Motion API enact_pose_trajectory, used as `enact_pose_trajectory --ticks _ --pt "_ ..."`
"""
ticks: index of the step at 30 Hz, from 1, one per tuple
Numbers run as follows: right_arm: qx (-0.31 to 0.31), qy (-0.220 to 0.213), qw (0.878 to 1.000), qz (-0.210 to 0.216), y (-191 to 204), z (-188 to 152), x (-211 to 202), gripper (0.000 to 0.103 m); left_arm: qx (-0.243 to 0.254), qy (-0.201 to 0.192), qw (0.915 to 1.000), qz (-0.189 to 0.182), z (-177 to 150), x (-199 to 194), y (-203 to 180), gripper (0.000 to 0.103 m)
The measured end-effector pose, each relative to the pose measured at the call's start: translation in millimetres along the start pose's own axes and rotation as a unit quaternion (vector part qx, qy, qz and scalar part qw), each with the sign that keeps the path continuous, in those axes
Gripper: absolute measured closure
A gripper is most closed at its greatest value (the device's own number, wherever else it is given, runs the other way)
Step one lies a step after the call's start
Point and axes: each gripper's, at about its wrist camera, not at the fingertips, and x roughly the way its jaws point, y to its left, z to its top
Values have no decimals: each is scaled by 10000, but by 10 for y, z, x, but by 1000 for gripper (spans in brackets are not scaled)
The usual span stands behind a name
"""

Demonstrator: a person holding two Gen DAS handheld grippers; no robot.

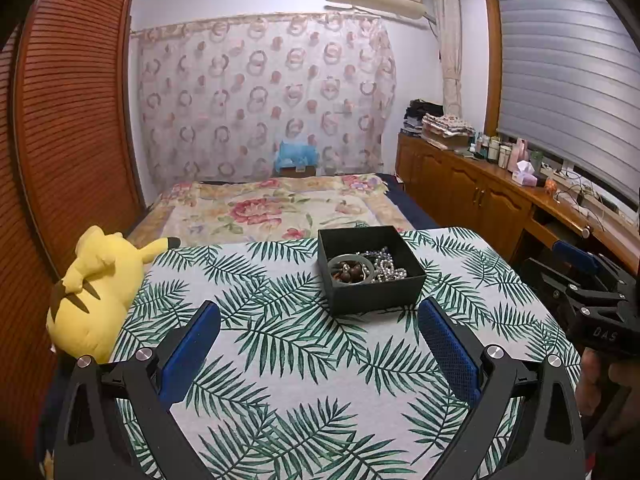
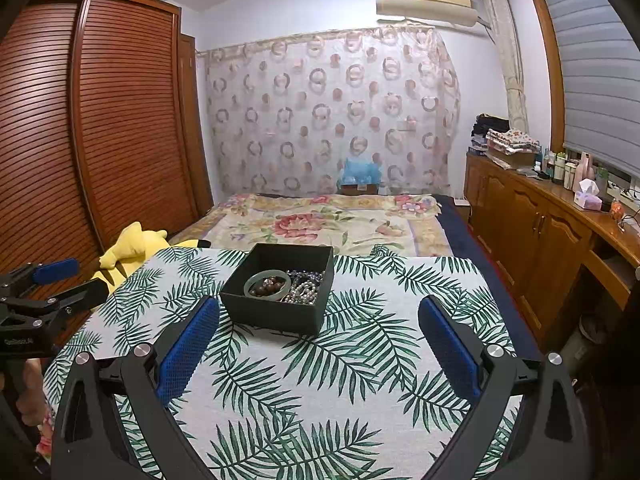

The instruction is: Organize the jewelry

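Observation:
A black open box (image 1: 376,294) stands on the leaf-print tablecloth (image 1: 280,360). Inside lie a pale green bangle (image 1: 362,261), dark brown wooden beads (image 1: 347,274) and a silvery pearl strand (image 1: 386,268). My left gripper (image 1: 319,316) is open and empty, just short of the box. In the right wrist view the same box (image 2: 276,314) holds the bangle (image 2: 250,285), the brown beads (image 2: 269,285) and the pearls (image 2: 302,292). My right gripper (image 2: 319,316) is open and empty, near the box's front right side.
A yellow plush toy (image 1: 96,292) lies at the table's left edge. A bed with a floral blanket (image 1: 272,208) is behind the table. A wooden wardrobe (image 2: 100,120) stands left; a wooden cabinet (image 2: 532,232) with bottles runs along the right.

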Motion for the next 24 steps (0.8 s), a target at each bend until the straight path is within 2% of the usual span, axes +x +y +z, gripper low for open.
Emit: enact_pose_trajectory --ticks 24 --pt "11 -33 10000 -10 -13 -72 12 3 -14 -82 10000 -44 44 -89 -39 8"
